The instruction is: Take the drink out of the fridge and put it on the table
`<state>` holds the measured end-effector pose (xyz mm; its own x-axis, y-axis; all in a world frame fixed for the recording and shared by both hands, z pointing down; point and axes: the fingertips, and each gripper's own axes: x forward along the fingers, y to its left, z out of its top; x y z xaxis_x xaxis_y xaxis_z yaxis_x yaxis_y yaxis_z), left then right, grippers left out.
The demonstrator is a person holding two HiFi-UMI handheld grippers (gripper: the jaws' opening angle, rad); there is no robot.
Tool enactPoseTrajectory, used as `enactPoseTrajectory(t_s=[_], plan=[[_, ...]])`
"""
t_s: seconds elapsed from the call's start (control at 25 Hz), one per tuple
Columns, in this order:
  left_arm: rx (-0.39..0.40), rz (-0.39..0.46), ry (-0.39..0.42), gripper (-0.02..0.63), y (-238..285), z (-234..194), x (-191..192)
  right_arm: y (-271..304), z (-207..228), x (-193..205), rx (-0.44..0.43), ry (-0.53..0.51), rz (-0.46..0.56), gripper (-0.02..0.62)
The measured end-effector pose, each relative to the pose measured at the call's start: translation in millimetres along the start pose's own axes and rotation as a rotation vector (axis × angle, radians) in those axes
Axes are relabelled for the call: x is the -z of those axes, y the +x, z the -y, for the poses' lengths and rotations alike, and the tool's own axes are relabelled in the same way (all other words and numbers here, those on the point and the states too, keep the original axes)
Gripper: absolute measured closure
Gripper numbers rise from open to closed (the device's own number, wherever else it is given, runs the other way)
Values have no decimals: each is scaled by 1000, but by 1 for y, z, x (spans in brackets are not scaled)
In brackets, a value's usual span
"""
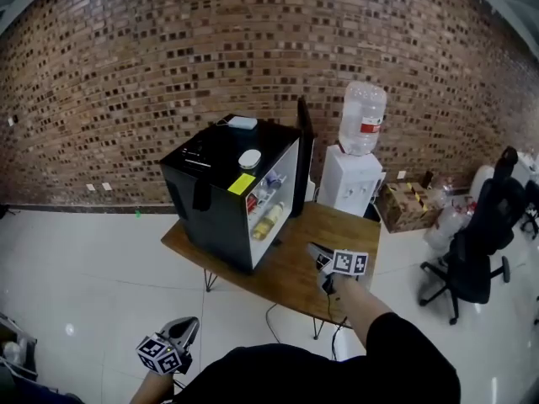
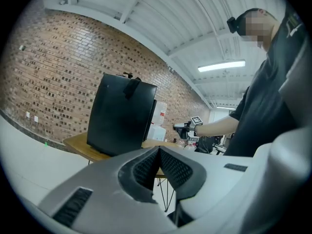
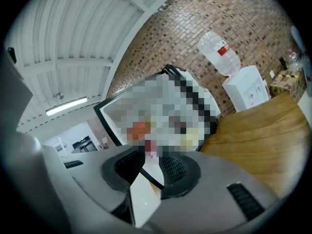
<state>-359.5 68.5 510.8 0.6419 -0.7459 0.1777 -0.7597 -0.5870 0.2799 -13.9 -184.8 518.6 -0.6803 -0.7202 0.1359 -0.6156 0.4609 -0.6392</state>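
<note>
A black mini fridge [image 1: 210,192] stands on the wooden table [image 1: 345,225] with its door [image 1: 303,154] swung open. Inside, a yellowish drink bottle [image 1: 268,221] lies on the lower shelf and smaller items sit above it. My right gripper [image 1: 317,253] hovers over the table in front of the open fridge and points at it. Its jaws [image 3: 151,162] stand slightly open with nothing between them. My left gripper [image 1: 189,326] hangs low over the floor, left of the table, jaws [image 2: 158,152] shut and empty. The left gripper view shows the fridge's [image 2: 122,116] black back.
A water dispenser [image 1: 354,179] with a big bottle stands behind the table against the brick wall. A cardboard box [image 1: 407,204] and an office chair [image 1: 476,251] are at the right. Small things lie on the fridge's top. White floor surrounds the table.
</note>
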Motion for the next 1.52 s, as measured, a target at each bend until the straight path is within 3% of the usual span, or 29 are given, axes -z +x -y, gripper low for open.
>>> enactPoseTrajectory(t_s=[0.16, 0.28, 0.4, 0.64, 0.76, 0.92, 1.0, 1.08, 1.32, 1.52], plan=[[-35, -9, 13, 612, 27, -12, -1, 45, 41, -11, 14, 81, -20, 479], [-61, -5, 22, 612, 70, -19, -13, 81, 76, -21, 3, 142, -64, 395], [-69, 7, 17, 612, 120, -23, -25, 112, 114, -29, 13, 197, -107, 382], [-10, -27, 33, 612, 214, -20, -38, 167, 163, -40, 37, 271, -162, 381], [19, -70, 29, 612, 238, -30, -32, 197, 174, -33, 62, 293, -182, 382], [35, -108, 22, 612, 236, -55, -26, 236, 179, -15, 109, 297, -200, 380], [28, -128, 14, 612, 222, -70, -20, 253, 183, -2, 142, 306, -200, 299], [10, -136, -4, 612, 206, -85, -16, 269, 189, 10, 186, 311, -202, 271], [-47, -135, -55, 612, 172, -121, -11, 298, 202, 27, 272, 326, -183, 265], [-35, -102, -48, 612, 171, -135, -23, 317, 204, 35, 322, 302, -175, 265]])
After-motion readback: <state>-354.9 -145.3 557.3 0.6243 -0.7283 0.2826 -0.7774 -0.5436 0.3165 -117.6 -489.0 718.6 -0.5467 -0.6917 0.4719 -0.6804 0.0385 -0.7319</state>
